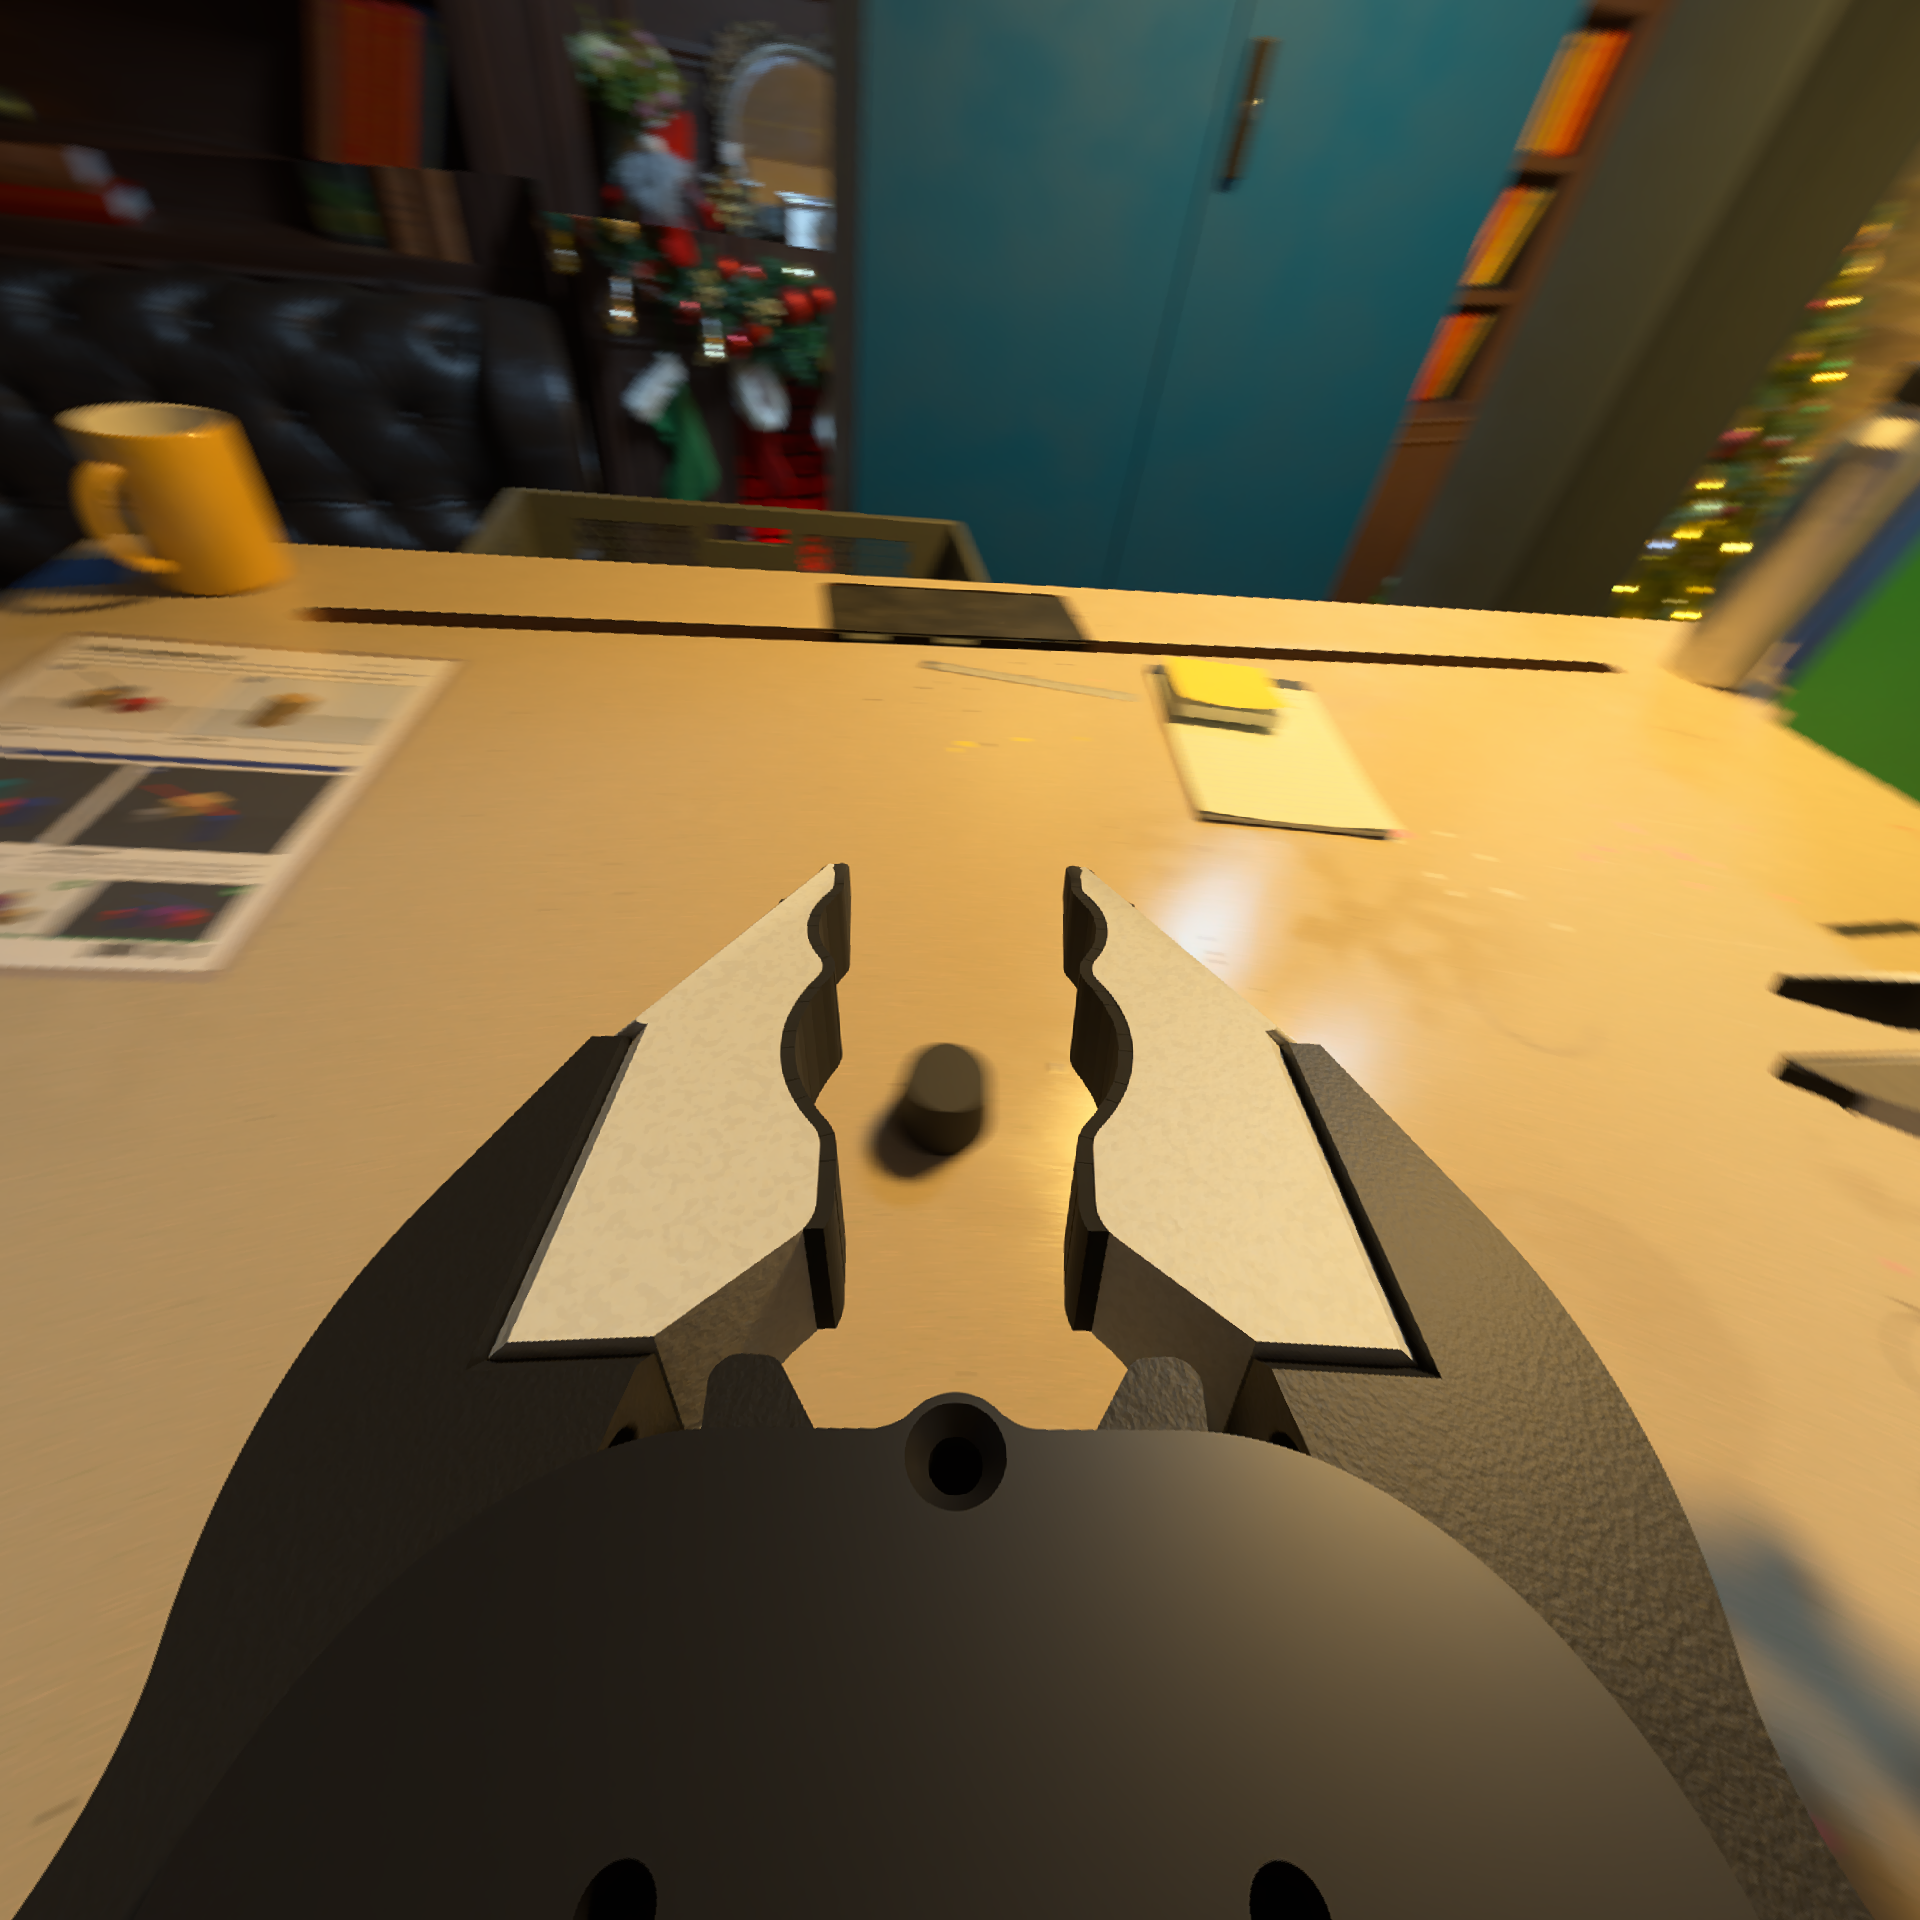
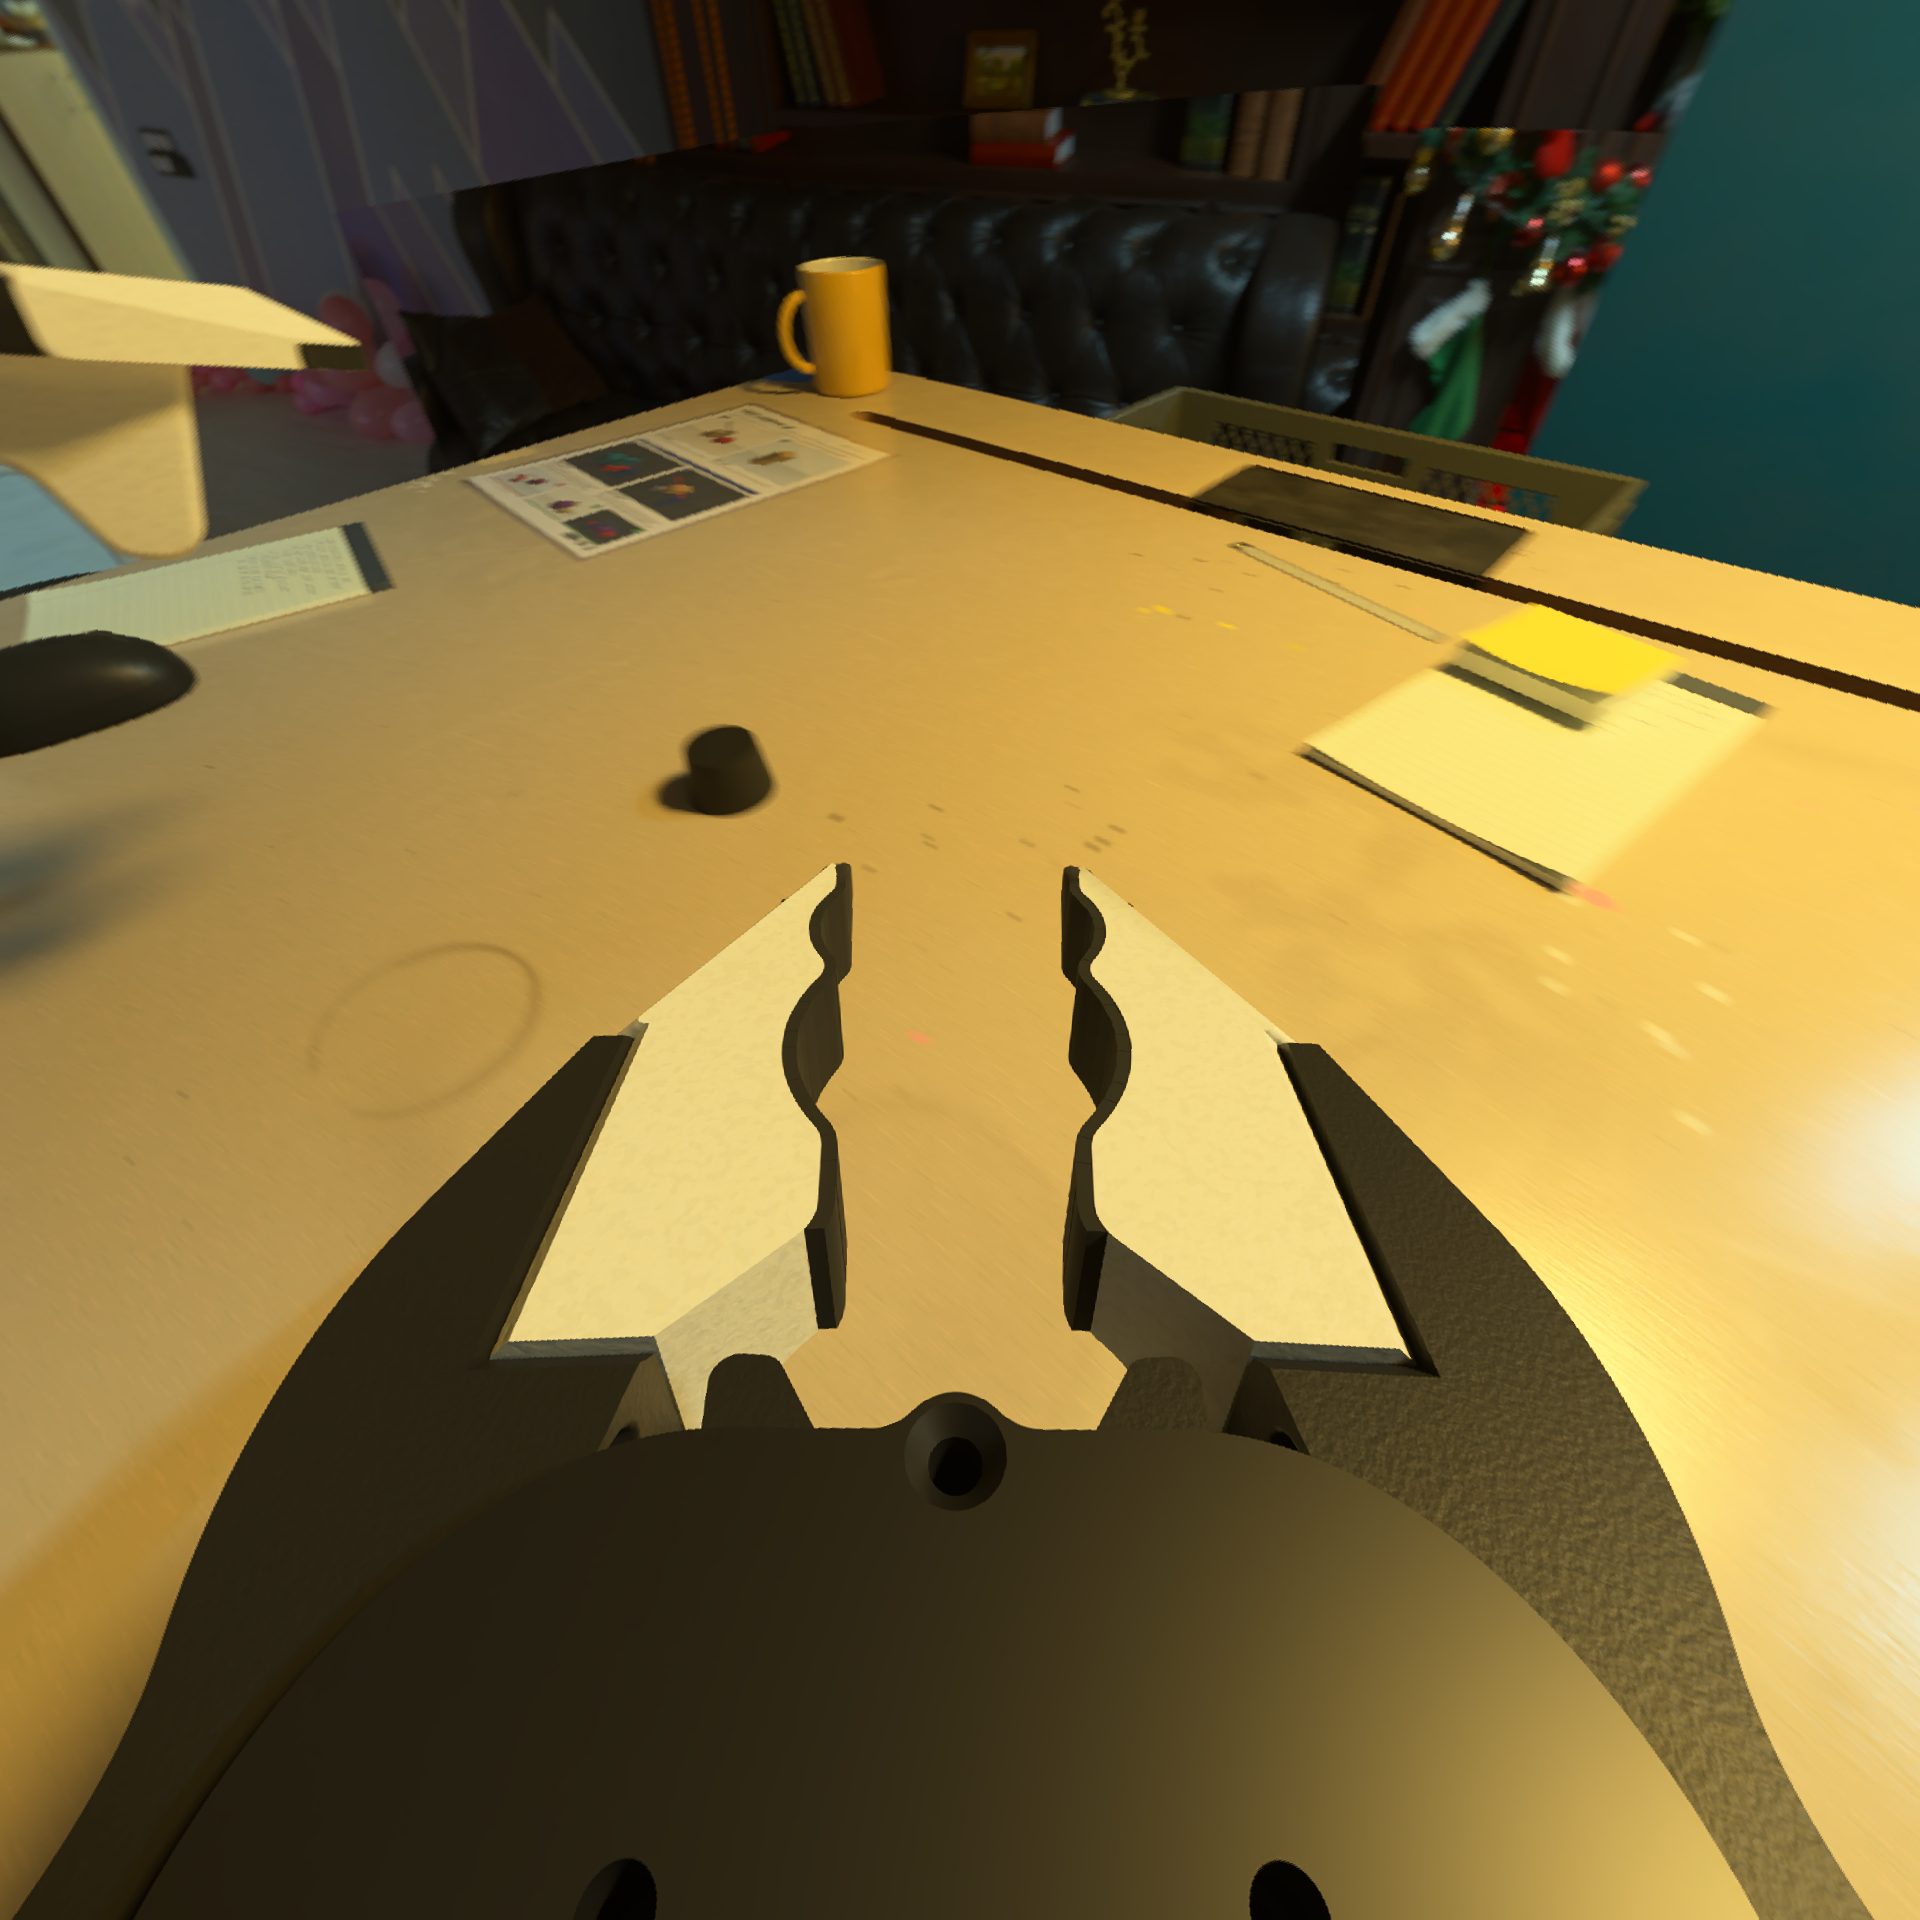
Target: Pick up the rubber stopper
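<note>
The rubber stopper [image 1: 943, 1096] is a small dark tapered plug standing upright on the wooden desk [image 1: 623, 1039]. In the left wrist view it appears between the two fingers of my left gripper [image 1: 956, 873], which is open; nothing touches it, and how far the fingers are above it I cannot tell. In the right wrist view the stopper [image 2: 727, 767] stands ahead and left of my right gripper [image 2: 956, 873], which is open and empty. A pale finger [image 2: 114, 416] of the left gripper shows at the far left, raised above the desk.
A yellow mug [image 1: 177, 499] and a printed sheet [image 1: 177, 800] lie at the far left. A notepad with a yellow sticky pad [image 1: 1268, 748] lies to the right. A dark oval object [image 2: 83, 686] and a lined pad [image 2: 208, 592] sit left of the stopper.
</note>
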You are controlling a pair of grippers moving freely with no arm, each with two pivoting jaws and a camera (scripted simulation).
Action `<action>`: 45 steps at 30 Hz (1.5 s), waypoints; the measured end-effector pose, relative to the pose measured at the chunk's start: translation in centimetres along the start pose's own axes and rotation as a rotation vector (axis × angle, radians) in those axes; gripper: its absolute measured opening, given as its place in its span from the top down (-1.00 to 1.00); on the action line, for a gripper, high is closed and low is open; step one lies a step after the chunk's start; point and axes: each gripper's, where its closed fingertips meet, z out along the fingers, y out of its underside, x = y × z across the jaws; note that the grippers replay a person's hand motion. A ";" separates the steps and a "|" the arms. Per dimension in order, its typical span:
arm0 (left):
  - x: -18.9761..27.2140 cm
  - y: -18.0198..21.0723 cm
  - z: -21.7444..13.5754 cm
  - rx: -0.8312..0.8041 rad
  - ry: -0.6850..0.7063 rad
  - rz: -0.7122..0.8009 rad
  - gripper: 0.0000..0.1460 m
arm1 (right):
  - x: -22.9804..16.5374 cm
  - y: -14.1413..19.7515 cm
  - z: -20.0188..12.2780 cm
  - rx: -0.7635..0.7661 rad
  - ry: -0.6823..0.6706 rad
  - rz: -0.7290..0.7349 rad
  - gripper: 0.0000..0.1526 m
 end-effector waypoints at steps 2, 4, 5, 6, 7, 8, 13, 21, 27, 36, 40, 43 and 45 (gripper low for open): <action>4.2 1.0 0.5 -0.006 0.069 -0.006 0.43 | 4.0 1.1 -3.2 0.015 0.041 0.030 0.50; 7.4 2.9 1.3 -0.028 0.083 0.003 0.42 | 7.6 2.3 -6.2 0.061 0.070 0.079 0.50; 8.9 4.0 1.7 -0.034 0.105 0.011 0.42 | 9.1 2.9 -7.4 0.080 0.083 0.103 0.50; 10.2 5.1 1.9 -0.038 0.127 0.025 0.42 | 10.2 3.6 -8.2 0.080 0.092 0.122 0.48; 11.5 6.2 2.1 -0.042 0.150 0.050 0.42 | 10.9 4.5 -9.0 0.065 0.089 0.130 0.45; 12.6 7.3 2.3 -0.046 0.170 0.080 0.43 | 11.4 5.5 -9.6 0.051 0.091 0.129 0.42; 15.4 10.4 2.3 -0.080 0.249 0.101 0.46 | 10.8 8.4 -11.1 0.049 0.114 0.144 0.40; 15.3 13.1 2.2 -0.149 0.268 0.112 0.46 | 9.5 6.7 -11.2 0.088 0.098 0.082 0.40; 16.6 12.7 2.2 -0.153 0.333 0.169 0.46 | 9.2 6.5 -11.6 0.101 0.084 0.061 0.42; 14.7 8.2 -2.8 -0.248 0.641 0.412 0.34 | 8.7 6.7 -11.6 0.093 0.068 -0.055 0.44; 7.4 6.0 -1.5 -0.497 0.603 0.689 0.24 | 7.8 7.1 -11.2 0.070 0.004 -0.025 0.43; 3.0 6.5 2.3 -0.699 0.554 0.901 0.21 | 7.4 6.3 -11.0 0.087 -0.030 -0.005 0.44; 1.4 7.7 4.8 -0.821 0.569 0.996 0.21 | 7.4 6.3 -10.8 0.086 -0.046 0.016 0.45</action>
